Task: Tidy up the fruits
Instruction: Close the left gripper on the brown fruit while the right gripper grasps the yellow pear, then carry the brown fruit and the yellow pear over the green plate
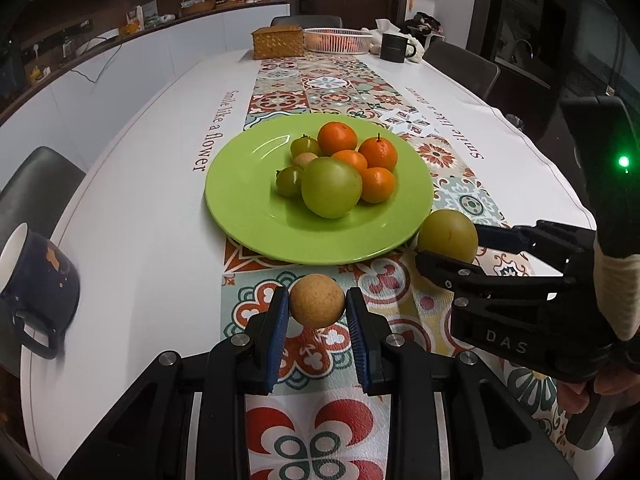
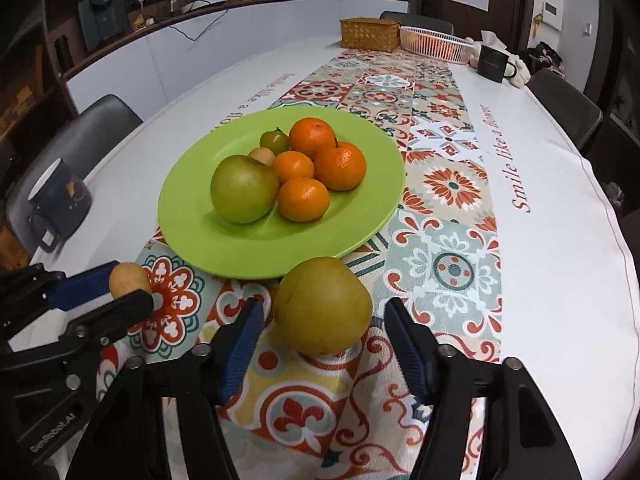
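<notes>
My left gripper (image 1: 317, 300) is shut on a small round tan fruit (image 1: 317, 306), held just above the patterned runner in front of the green plate (image 1: 248, 200). The plate holds several oranges (image 1: 337, 138), a big green apple (image 1: 331, 187) and small green fruits. A yellow-green pear (image 2: 322, 304) rests on the runner by the plate's near right rim. My right gripper (image 2: 323, 310) straddles it with a gap at each pad, so it is open. The right wrist view shows the left gripper (image 2: 130, 284) at lower left with the tan fruit (image 2: 128, 278).
A navy mug (image 1: 36, 276) stands near the table's left edge. At the far end sit a wicker box (image 1: 278, 42), a white basket (image 1: 338, 39) and a black mug (image 1: 394, 46). Dark chairs ring the table.
</notes>
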The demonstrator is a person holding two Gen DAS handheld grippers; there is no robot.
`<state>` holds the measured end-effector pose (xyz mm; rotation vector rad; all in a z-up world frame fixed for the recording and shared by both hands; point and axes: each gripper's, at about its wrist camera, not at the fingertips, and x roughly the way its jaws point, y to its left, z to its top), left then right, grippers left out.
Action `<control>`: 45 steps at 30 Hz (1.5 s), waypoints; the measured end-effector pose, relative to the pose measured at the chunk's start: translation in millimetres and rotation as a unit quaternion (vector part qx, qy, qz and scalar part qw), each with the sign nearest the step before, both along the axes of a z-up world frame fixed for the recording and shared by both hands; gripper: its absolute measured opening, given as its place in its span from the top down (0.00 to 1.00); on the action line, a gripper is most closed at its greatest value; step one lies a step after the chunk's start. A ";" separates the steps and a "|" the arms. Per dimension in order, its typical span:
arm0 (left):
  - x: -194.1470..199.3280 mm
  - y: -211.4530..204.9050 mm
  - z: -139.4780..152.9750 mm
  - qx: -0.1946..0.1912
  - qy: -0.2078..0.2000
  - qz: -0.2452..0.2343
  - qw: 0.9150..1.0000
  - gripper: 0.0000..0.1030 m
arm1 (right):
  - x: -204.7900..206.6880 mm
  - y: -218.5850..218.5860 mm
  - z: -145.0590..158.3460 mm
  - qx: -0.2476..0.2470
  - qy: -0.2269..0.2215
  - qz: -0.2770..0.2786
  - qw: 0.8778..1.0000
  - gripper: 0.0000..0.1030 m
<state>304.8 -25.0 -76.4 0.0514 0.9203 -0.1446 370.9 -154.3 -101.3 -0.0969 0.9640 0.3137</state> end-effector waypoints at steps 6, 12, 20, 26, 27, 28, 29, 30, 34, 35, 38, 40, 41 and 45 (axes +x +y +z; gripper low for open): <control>-2.3 1.3 0.1 -0.001 0.000 0.001 1.000 0.72 | -2.0 -1.1 -1.7 0.002 -0.001 -0.003 1.000 0.49; -10.4 2.3 7.4 -0.001 -0.010 0.000 1.000 0.72 | -11.7 -2.2 3.9 0.009 -0.004 -0.007 1.000 0.50; -25.1 6.2 27.2 -0.007 -0.031 0.000 0.999 0.72 | -32.6 -6.0 29.7 0.027 -0.028 -0.012 0.999 0.50; -40.2 8.3 44.6 -0.006 -0.051 -0.007 0.999 0.72 | -48.9 -5.8 53.7 0.037 -0.051 -0.010 0.998 0.50; -40.8 9.0 47.0 -0.006 -0.054 -0.008 0.999 0.72 | -50.5 -5.4 57.3 0.038 -0.053 -0.010 0.998 0.50; -41.8 9.7 50.2 -0.005 -0.056 -0.009 0.998 0.72 | -52.4 -5.2 60.8 0.039 -0.057 -0.009 0.998 0.50; -42.5 10.6 53.5 -0.004 -0.060 -0.010 0.998 0.72 | -53.7 -4.2 64.3 0.039 -0.061 -0.008 0.997 0.50; -42.8 11.7 57.0 -0.004 -0.063 -0.010 0.998 0.72 | -54.8 -2.7 68.9 0.038 -0.066 -0.007 0.997 0.50; -40.3 17.1 69.4 -0.004 -0.073 -0.011 0.997 0.72 | -54.8 1.1 82.6 0.045 -0.077 -0.004 0.996 0.50; -38.8 18.6 73.3 -0.003 -0.077 -0.012 0.997 0.72 | -53.5 2.7 86.4 0.045 -0.080 -0.002 0.996 0.50; -33.5 22.6 81.8 -0.002 -0.085 -0.016 0.996 0.72 | -49.6 7.9 95.1 0.043 -0.089 0.003 0.995 0.50; -28.1 25.6 87.2 -0.005 -0.089 -0.021 0.996 0.72 | -45.9 11.9 99.8 0.040 -0.094 0.008 0.995 0.50; -24.3 27.5 89.7 -0.006 -0.091 -0.025 0.996 0.72 | -43.6 14.1 102.0 0.038 -0.097 0.012 0.995 0.50; -11.9 32.1 95.4 0.001 -0.101 -0.031 0.994 0.72 | -31.4 21.3 108.2 0.025 -0.107 0.021 0.994 0.50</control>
